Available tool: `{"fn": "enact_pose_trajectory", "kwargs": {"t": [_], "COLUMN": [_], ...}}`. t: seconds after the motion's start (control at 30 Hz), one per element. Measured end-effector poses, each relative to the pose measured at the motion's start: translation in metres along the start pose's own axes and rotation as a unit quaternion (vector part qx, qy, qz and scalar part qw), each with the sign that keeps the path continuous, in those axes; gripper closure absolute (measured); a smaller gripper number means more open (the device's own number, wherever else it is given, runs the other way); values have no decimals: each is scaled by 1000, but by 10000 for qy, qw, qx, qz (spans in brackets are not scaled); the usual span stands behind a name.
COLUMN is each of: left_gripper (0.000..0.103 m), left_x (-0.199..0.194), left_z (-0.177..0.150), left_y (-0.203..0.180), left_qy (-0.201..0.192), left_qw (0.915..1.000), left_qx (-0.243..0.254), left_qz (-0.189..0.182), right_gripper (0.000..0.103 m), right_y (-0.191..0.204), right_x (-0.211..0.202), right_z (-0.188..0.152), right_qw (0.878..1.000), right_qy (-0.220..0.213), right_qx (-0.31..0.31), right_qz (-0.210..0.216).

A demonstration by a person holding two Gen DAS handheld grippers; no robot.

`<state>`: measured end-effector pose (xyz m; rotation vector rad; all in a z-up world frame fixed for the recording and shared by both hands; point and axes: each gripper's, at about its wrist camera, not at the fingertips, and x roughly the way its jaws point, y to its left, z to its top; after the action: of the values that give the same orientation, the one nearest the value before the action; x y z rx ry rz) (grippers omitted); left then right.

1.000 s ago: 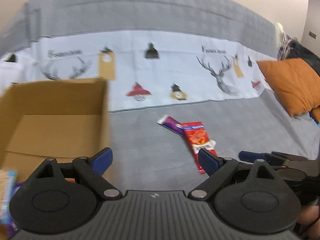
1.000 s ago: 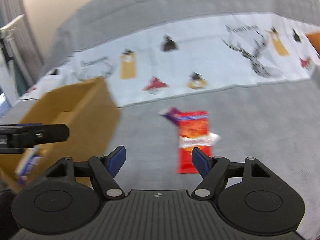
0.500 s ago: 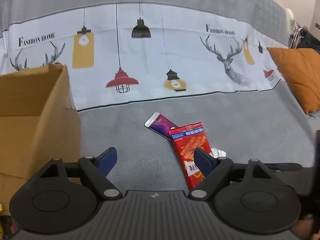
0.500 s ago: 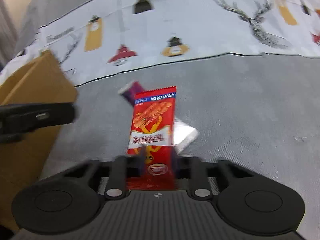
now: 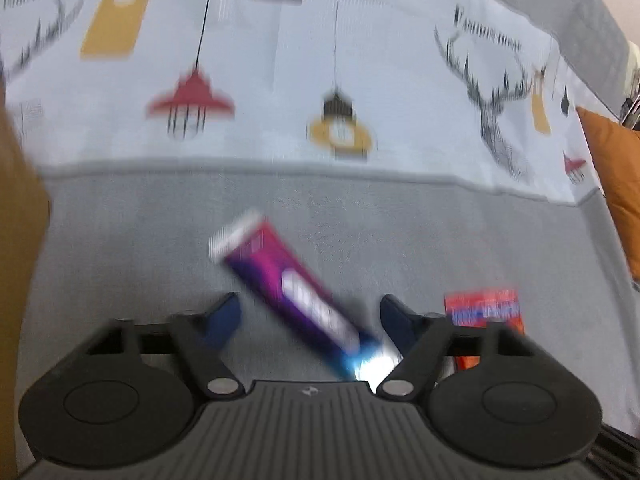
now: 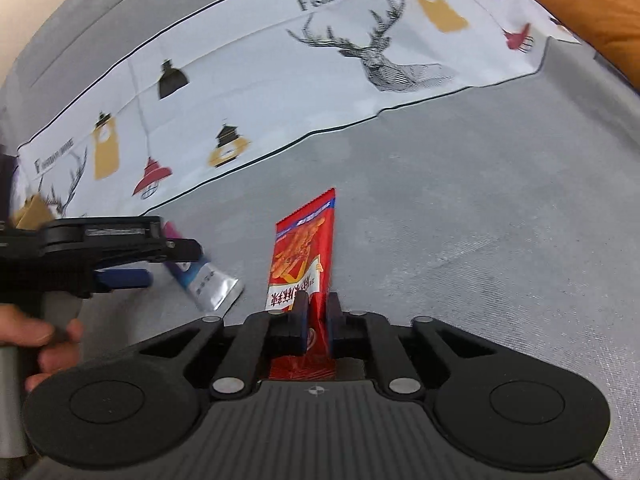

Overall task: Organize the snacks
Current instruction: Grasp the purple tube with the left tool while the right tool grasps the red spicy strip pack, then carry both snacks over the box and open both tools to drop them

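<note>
Closest in, the right gripper [image 6: 316,312] is clamped tight on the bottom end of the red snack packet [image 6: 306,248], fingers squeezed right onto the wrapper. The packet sticks out forward and a bit up from the jaws, top edge pointing toward the back of the sofa. Can't tell if its far end still touches the cushion.

The left gripper [image 5: 310,320] has its blue-padded fingers [image 5: 224,318] spread wide, nothing gripped. The purple snack bar [image 5: 288,284] lies diagonally on the grey seat cushion [image 5: 440,232] between those fingers, silver crimped end nearest the gripper body and toward the right finger, other end angled away to the left. That view is pretty blurry, so I can't say whether either pad is touching it. From the right side you can see the same bar [image 6: 200,276] poking out under the left gripper [image 6: 120,276], with the person's left hand [image 6: 44,344] wrapped round the handle.

In the left view the red packet [image 5: 482,310] shows just right of the right finger.

Further out, the seat is open grey fabric, lots of room to the right and ahead. The cardboard box [image 5: 20,260] edge sits off at the far left. Behind that, the white printed cloth [image 6: 280,60] with deer and lamps drapes over the backrest, its dark-trimmed hem lying on the seat. Orange pillow [image 6: 592,4] is wedged at the far right end.
</note>
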<state>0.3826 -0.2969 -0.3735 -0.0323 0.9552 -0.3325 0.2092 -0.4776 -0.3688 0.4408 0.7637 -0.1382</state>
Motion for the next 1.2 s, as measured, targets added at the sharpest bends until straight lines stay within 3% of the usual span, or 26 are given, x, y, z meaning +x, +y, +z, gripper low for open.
{"fn": "enact_pose_trajectory", "kwargs": {"t": [0.07,0.13,0.2,0.33,0.4,0.43,0.47,0.53,0.6,0.63,0.67,0.77,0.83,1.0,1.2], "left_gripper": [75,80,81,82,80,72,57,51,59,71,76,77,77,77,77], "left_x": [3,1,-8,-37,-50,-52,-53,-53,-53,-54,-55,-68,-83,-121,-183], "left_z": [4,5,0,-25,-40,-47,-53,-63,-69,-70,-68,-69,-71,-71,-64], "left_y": [2,11,16,21,22,20,18,10,0,-1,-1,1,1,8,14], "left_qy": [2,122,252,628,803,854,845,731,565,570,619,666,573,429,12], "left_qw": [9999,9996,9988,9936,9902,9888,9879,9867,9849,9857,9865,9878,9875,9898,9919], "left_qx": [90,104,358,939,1141,1217,1290,1450,1636,1589,1511,1397,1465,1359,1269], "left_qz": [-51,-244,-208,46,-81,-146,-157,-25,88,-18,-103,-168,-79,-97,-80], "right_gripper": [83,53,41,34,27,26,26,24,29,45,50,59,74,77,77], "right_y": [6,15,23,42,53,55,54,51,53,52,51,48,51,56,88], "right_x": [5,6,9,23,24,24,24,25,26,24,24,17,8,-13,-67], "right_z": [2,2,-2,-16,-25,-27,-28,-27,-26,-26,-24,-23,-23,-25,-29], "right_qw": [9999,9993,9977,9879,9800,9794,9809,9839,9847,9853,9862,9883,9878,9903,9879], "right_qy": [37,56,108,337,308,271,256,234,146,74,36,-7,-99,-136,-530], "right_qx": [-151,-360,-671,-1481,-1911,-1941,-1866,-1710,-1635,-1579,-1511,-1393,-1439,-1319,-1440], "right_qz": [-24,46,20,-310,-452,-490,-486,-476,-585,-645,-673,-621,-583,-410,-239]}}
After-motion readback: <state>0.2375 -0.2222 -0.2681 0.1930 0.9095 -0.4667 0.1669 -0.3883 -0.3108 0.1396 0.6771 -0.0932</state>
